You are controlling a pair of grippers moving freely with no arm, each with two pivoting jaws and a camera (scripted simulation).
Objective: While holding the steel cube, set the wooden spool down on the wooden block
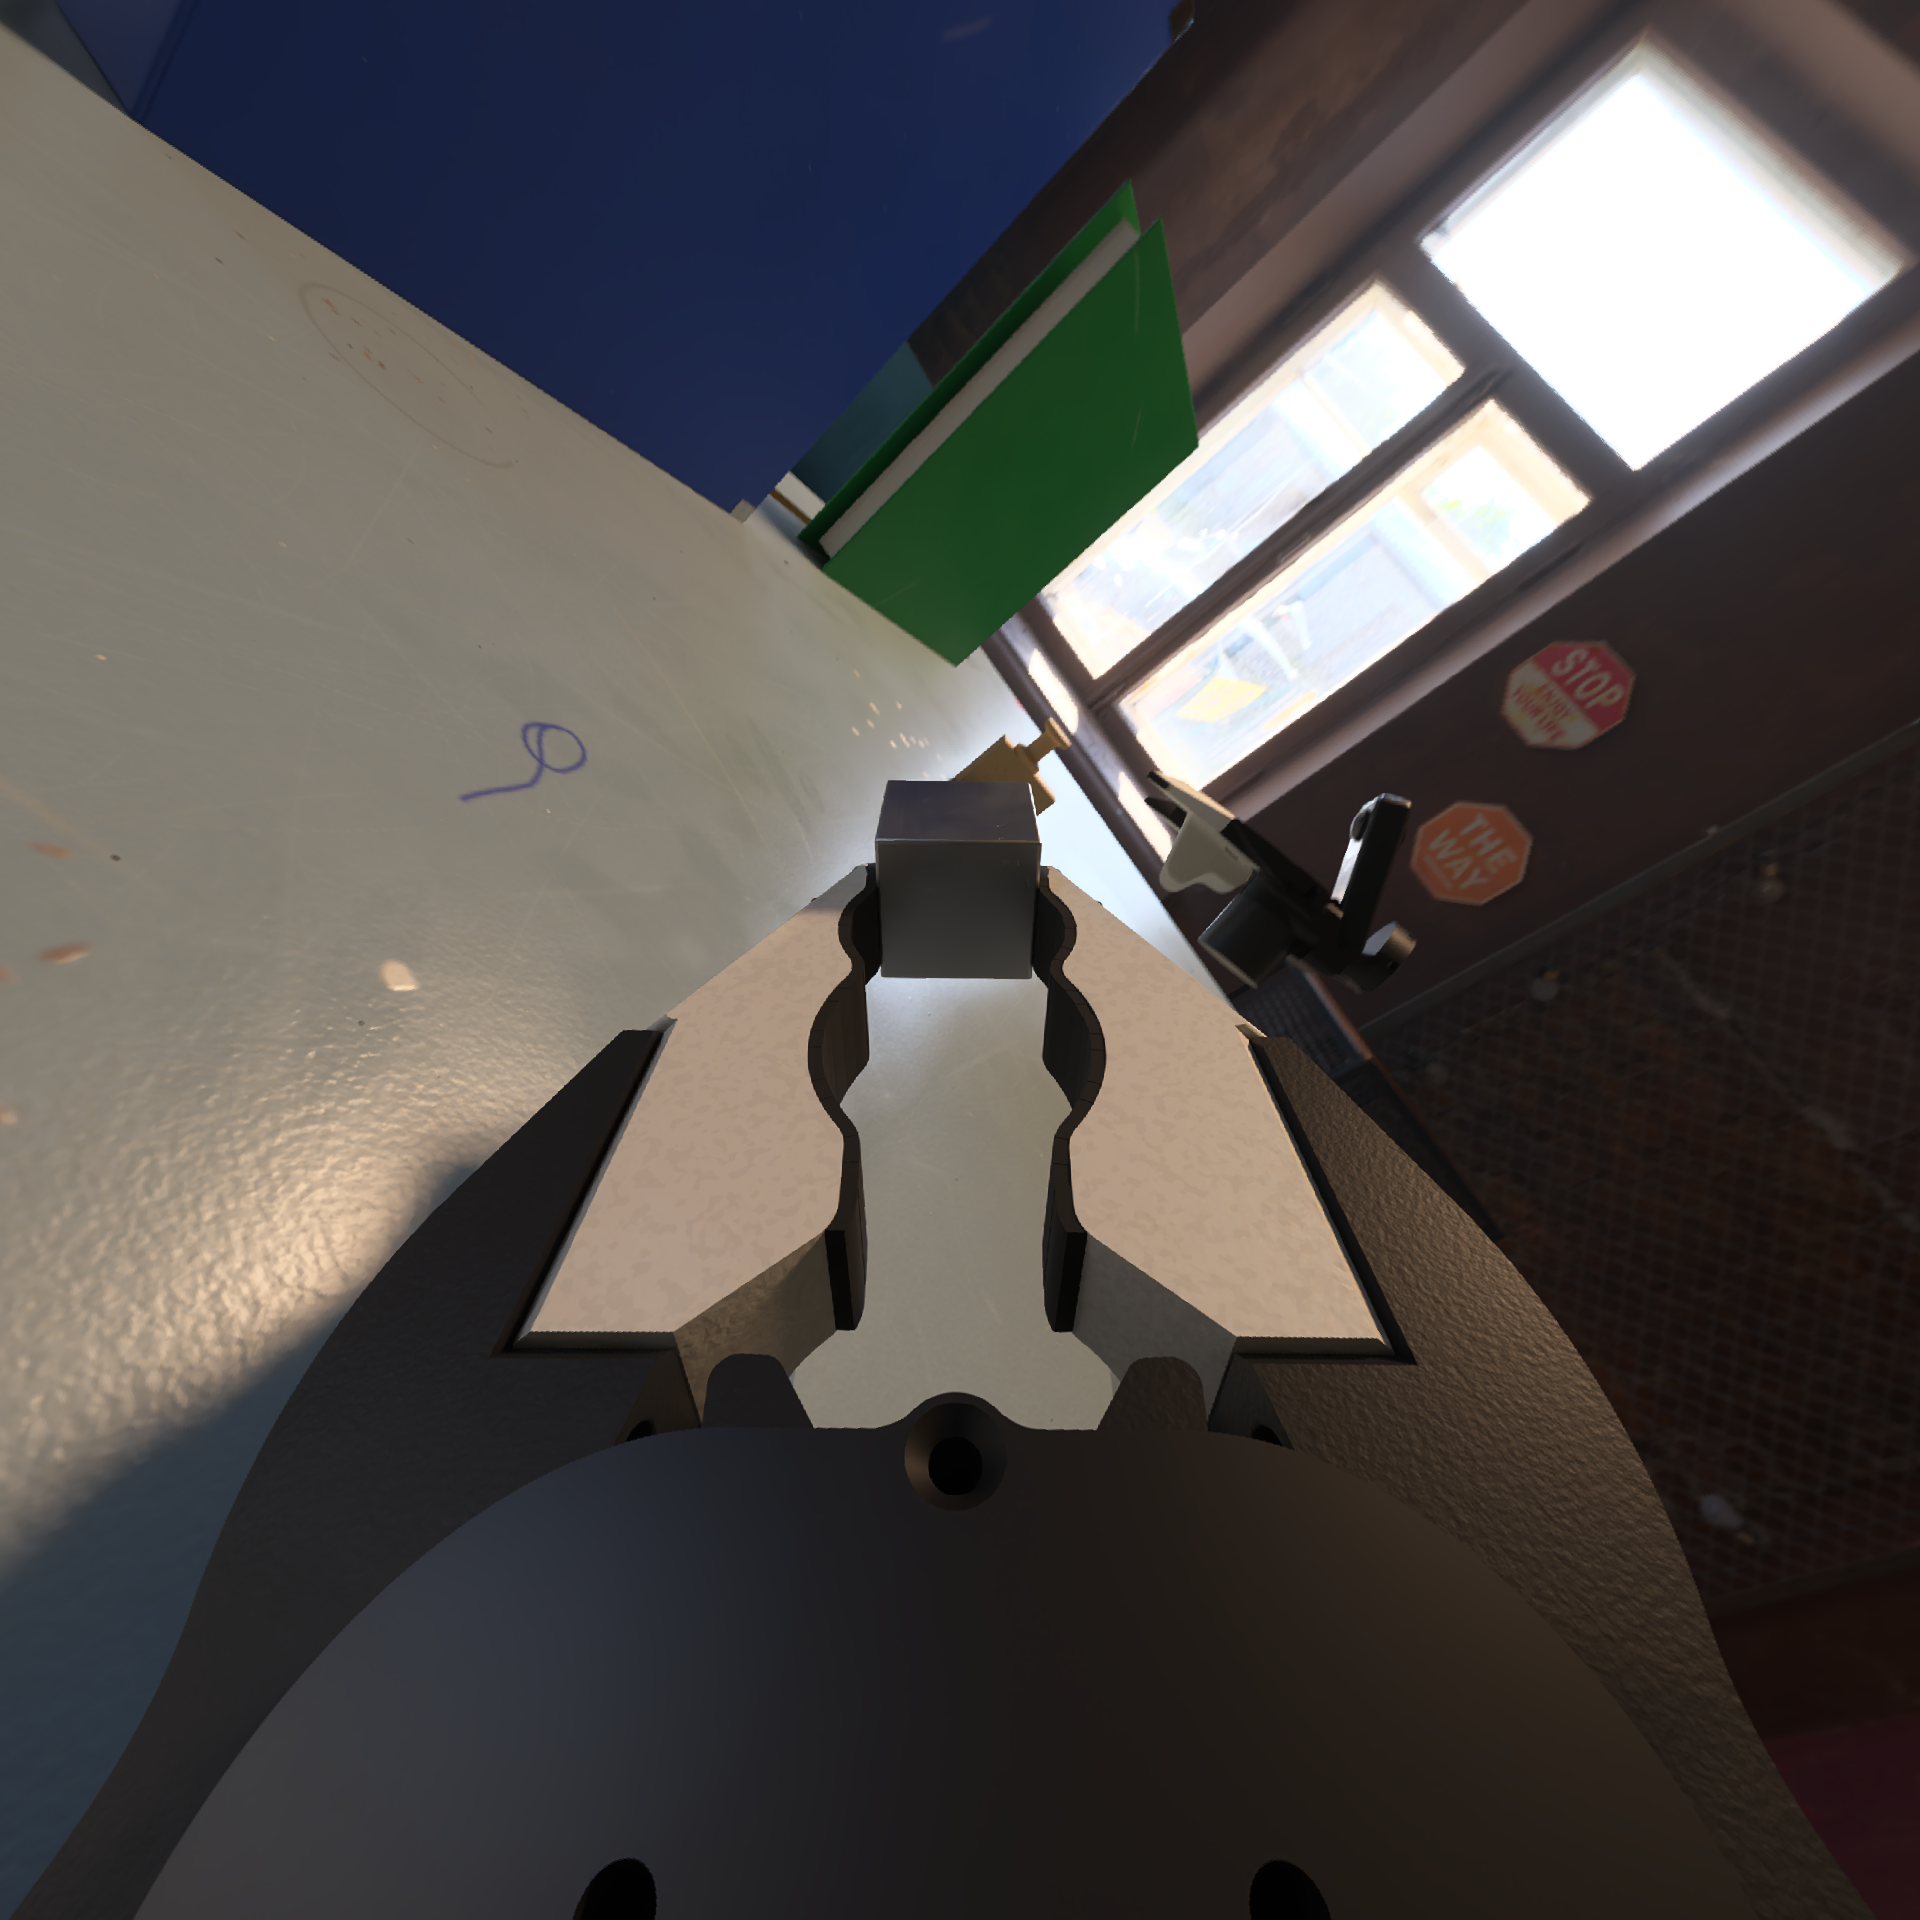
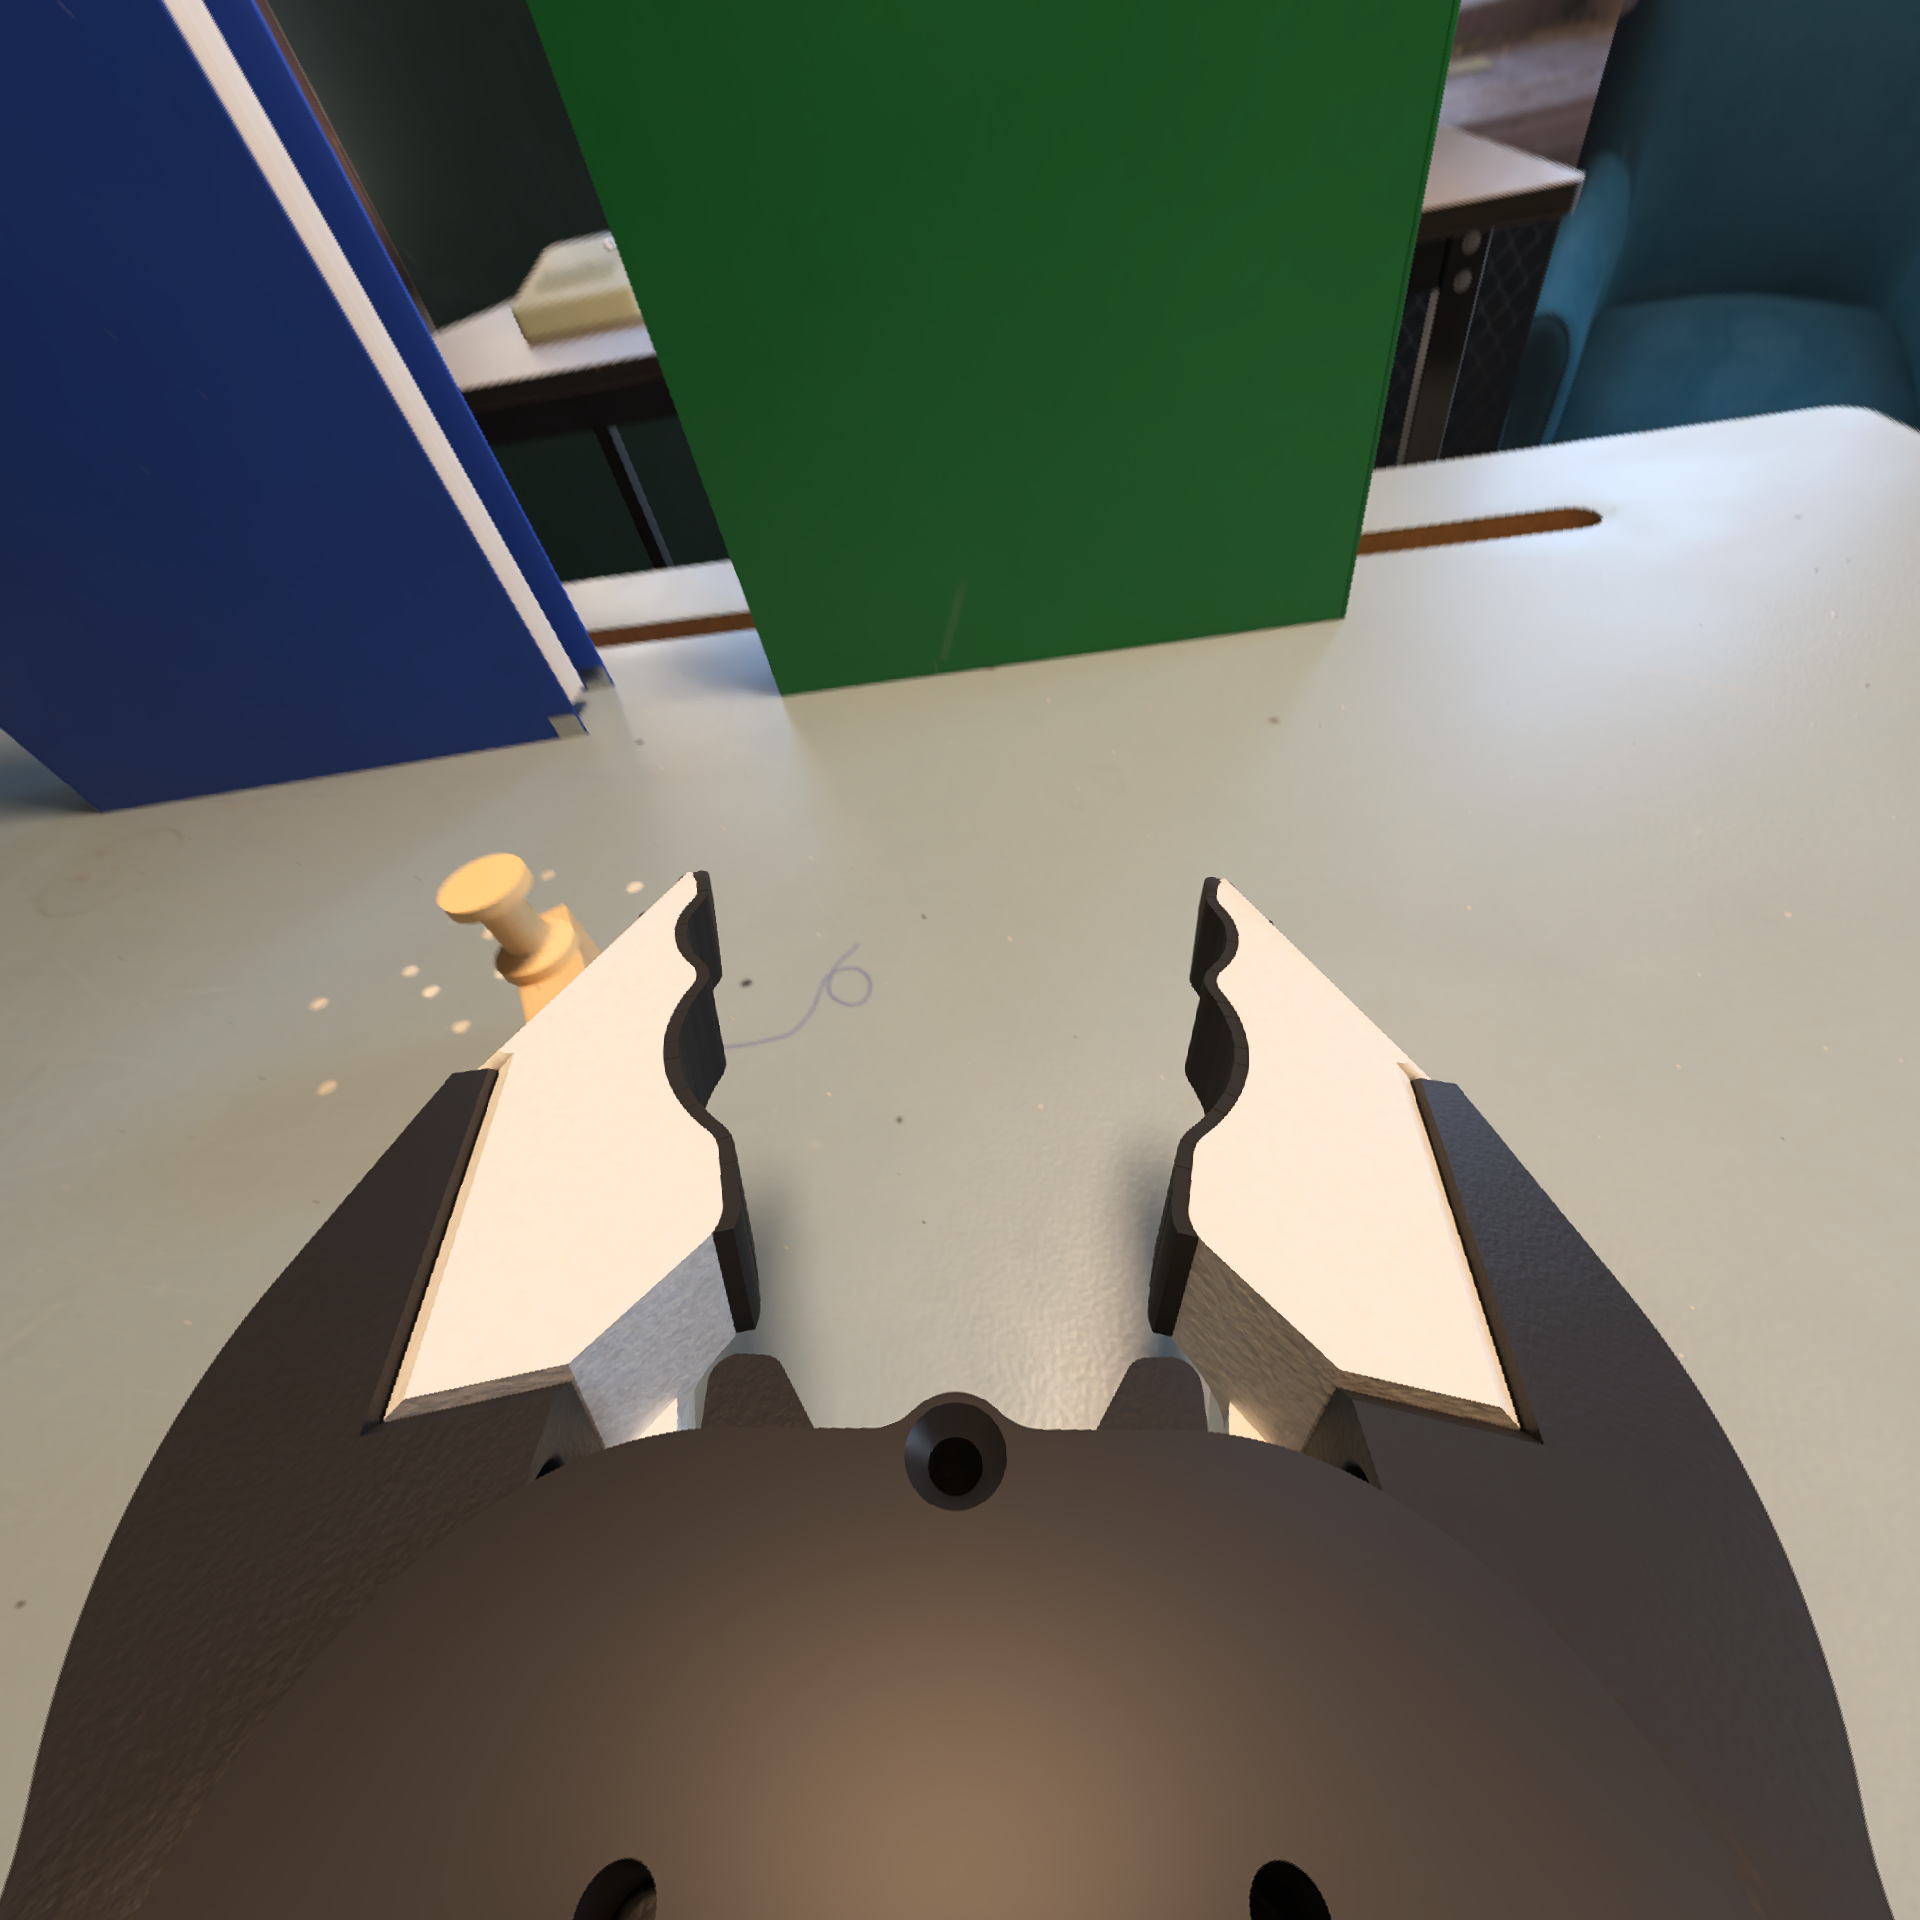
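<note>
- The grey steel cube point(image 1: 957, 894) is clamped between the fingertips of the left gripper point(image 1: 956, 914); its two sides are pressed by the dark inner pads, and it is held clear above the pale, scuffed desk point(image 1: 312, 727)
- The light wooden spool point(image 2: 509, 925) is seen in the right wrist view, tilted rather than upright, just beside and partly hidden behind the left-hand white finger point(image 2: 603, 1091); what it rests on cannot be told from that view
- In the left wrist view a small tan wooden piece point(image 1: 1013, 764) is seen just beyond the cube, near the desk edge; the block and the spool cannot be told apart there
- The right gripper point(image 2: 956, 914) is shown with its jaws spread wide and nothing between them; bare desk surface is seen in the gap
- The same right gripper point(image 1: 1174, 805) is seen farther off in the left wrist view, beyond the desk edge and apart from the cube
- A tall green book point(image 2: 1018, 343) is stood upright on the desk ahead of the right gripper, with a blue book point(image 2: 208, 416) leaning beside it
- A thin blue pen scribble point(image 2: 842, 987) is marked on the desk between the spool and the green book
</note>
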